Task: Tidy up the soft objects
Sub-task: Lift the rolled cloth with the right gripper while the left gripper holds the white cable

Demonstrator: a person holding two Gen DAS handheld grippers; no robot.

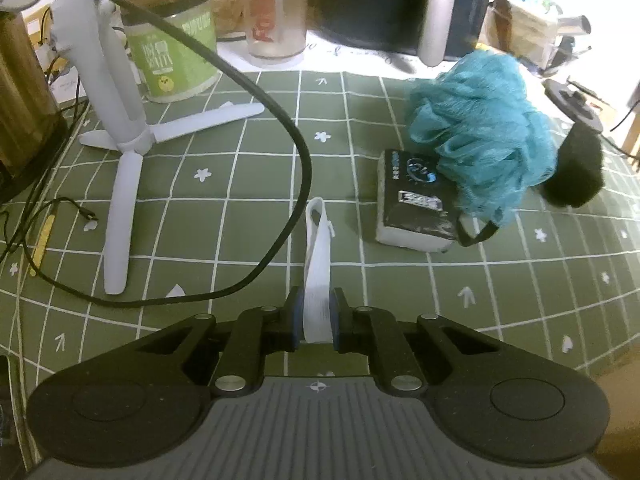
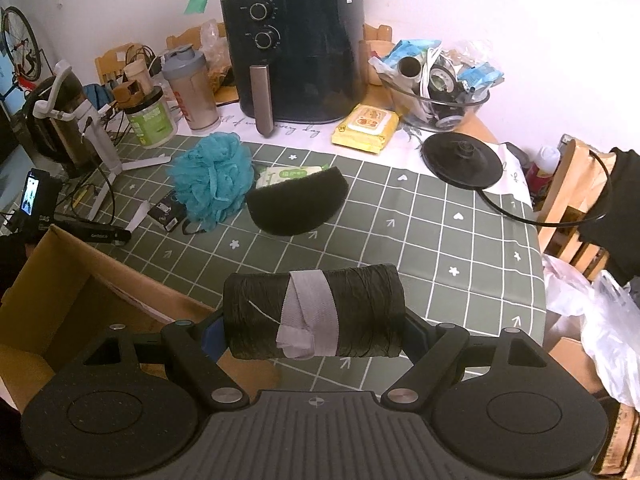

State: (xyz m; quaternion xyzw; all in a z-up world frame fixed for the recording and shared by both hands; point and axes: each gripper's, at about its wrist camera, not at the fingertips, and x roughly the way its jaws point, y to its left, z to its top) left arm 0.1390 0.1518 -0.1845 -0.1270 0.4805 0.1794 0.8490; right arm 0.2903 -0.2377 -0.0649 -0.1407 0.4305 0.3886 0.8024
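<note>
My left gripper [image 1: 316, 320] is shut on a white elastic strap [image 1: 318, 264] that lies forward along the green checked tablecloth. My right gripper [image 2: 314, 324] is shut on a dark rolled bundle [image 2: 360, 308] bound with a grey band, held above the table's front edge. A teal bath pouf [image 1: 480, 128] rests partly on a wrapped sponge block [image 1: 412, 208]; the pouf also shows in the right wrist view [image 2: 214, 176]. A black half-round sponge [image 2: 296, 204] lies beside the pouf. An open cardboard box [image 2: 80, 292] stands at the front left.
A white tripod [image 1: 120, 132] and a black cable [image 1: 280, 120] lie left of my left gripper. At the back stand a black air fryer [image 2: 296, 52], a green jar [image 2: 150, 120], a shaker bottle [image 2: 192, 88], a wipes pack [image 2: 366, 126], a glass bowl [image 2: 436, 92] and a kettle base [image 2: 462, 160].
</note>
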